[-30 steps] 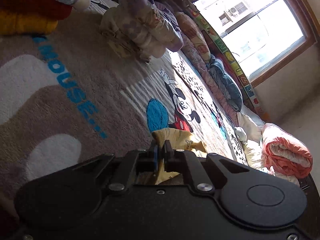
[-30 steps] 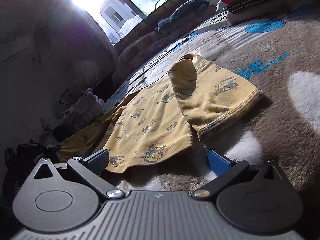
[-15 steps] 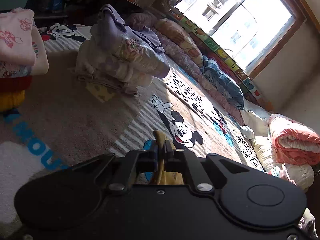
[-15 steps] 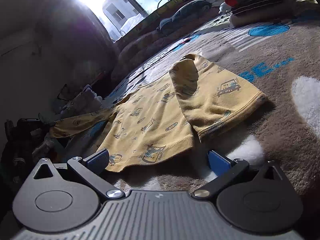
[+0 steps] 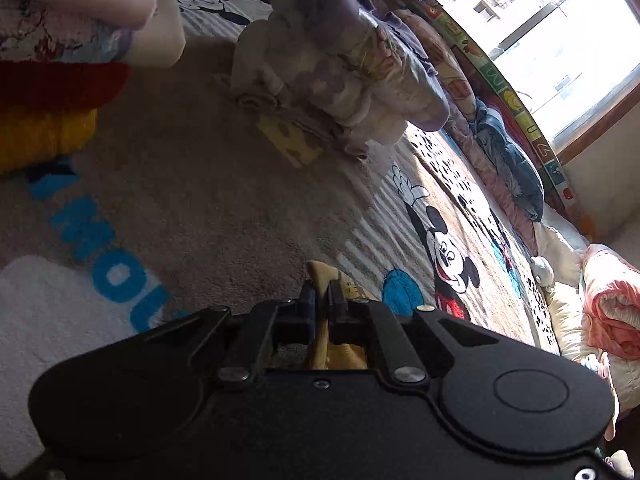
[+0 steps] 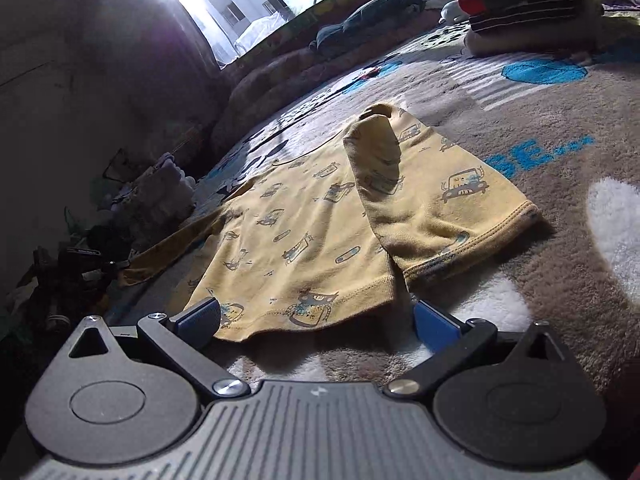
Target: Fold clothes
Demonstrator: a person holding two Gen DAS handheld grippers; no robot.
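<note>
A yellow child's shirt [image 6: 304,224] printed with small cartoon cars lies on the plush blanket, its right side folded over with the sleeve [image 6: 376,152] standing up in a ridge. The shirt's hem sits between the blue pads of my right gripper [image 6: 316,316], which is open and low over the blanket. The shirt's left sleeve [image 6: 168,252] stretches off to the left. In the left wrist view my left gripper [image 5: 322,300] is shut on a pinch of the yellow shirt [image 5: 324,280], held just above the blanket.
The brown cartoon-mouse blanket [image 5: 192,208] covers the surface. A purple and cream clothes pile [image 5: 344,76] and a pink, red and yellow folded stack [image 5: 60,80] lie ahead of the left gripper. Rolled quilts [image 5: 508,160] line the window; a coral quilt [image 5: 612,304] is at right.
The left gripper, still holding the yellow cloth, has swung and tilted, so the clothes piles loom closer. In the right wrist view the left sleeve is pulled out straighter; the right gripper barely moved.
</note>
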